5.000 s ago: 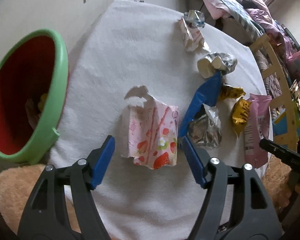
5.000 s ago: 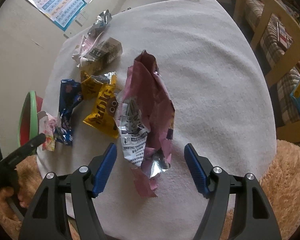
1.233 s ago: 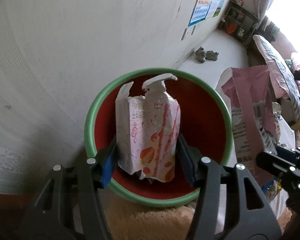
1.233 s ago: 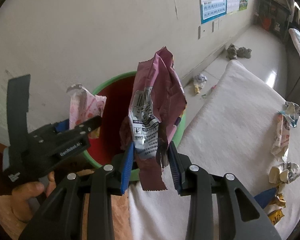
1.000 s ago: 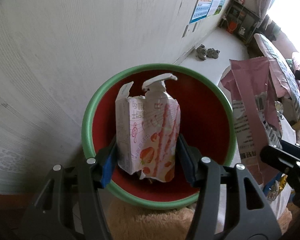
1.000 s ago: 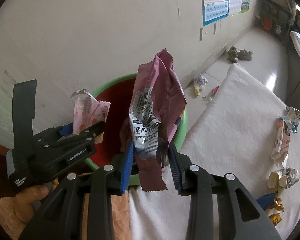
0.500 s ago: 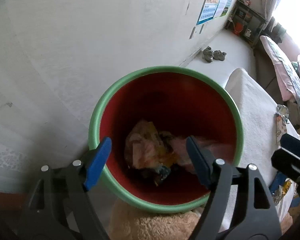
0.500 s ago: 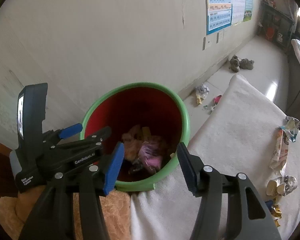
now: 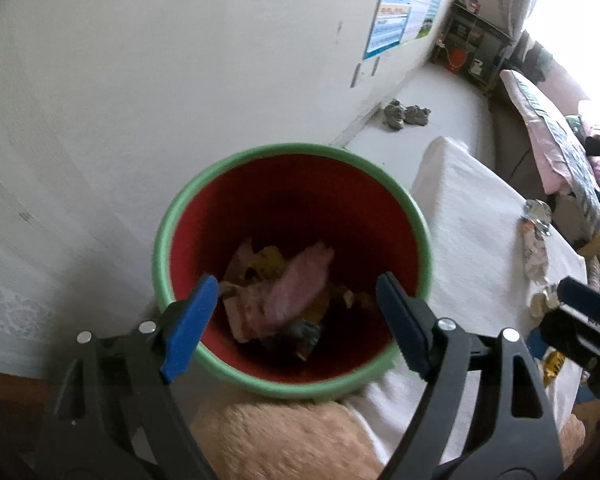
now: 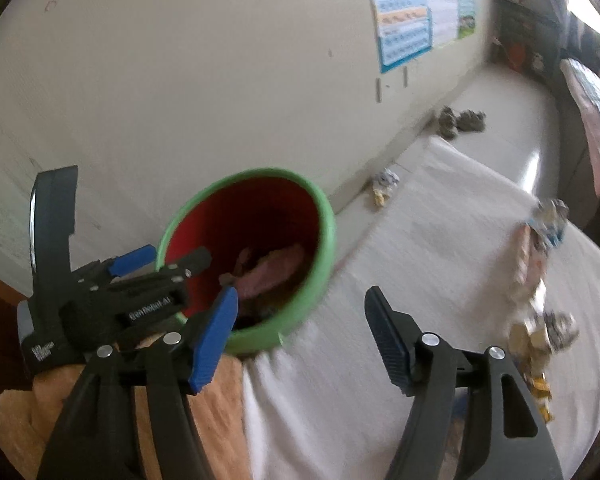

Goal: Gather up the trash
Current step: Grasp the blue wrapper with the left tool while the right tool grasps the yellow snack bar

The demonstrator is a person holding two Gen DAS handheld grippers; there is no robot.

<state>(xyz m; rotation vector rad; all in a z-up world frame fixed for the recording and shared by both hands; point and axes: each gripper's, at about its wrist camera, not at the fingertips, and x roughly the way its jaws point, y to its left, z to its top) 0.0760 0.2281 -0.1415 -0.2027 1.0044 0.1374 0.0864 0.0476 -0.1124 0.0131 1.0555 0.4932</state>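
Note:
A red bin with a green rim (image 9: 162, 248) stands by the wall; it also shows in the right wrist view (image 10: 328, 240). Inside it lie a pink wrapper (image 9: 296, 280), the strawberry-print carton (image 9: 240, 312) and other trash. My left gripper (image 9: 296, 320) is open and empty just above the bin's near rim. My right gripper (image 10: 300, 336) is open and empty, to the right of the bin over the white cloth (image 10: 440, 240). Several wrappers (image 10: 540, 320) lie on the cloth at the right, blurred.
A tan fluffy rug (image 9: 284, 440) lies in front of the bin. A wall with posters (image 10: 408, 28) runs behind. Small litter (image 10: 384, 188) and grey slippers (image 10: 460, 120) lie on the floor. A bed (image 9: 548, 128) stands at far right.
Both grippers opened and dropped the carton and the pink wrapper into the bin. Since then both have drawn back a little; the right one has swung rightwards over the cloth.

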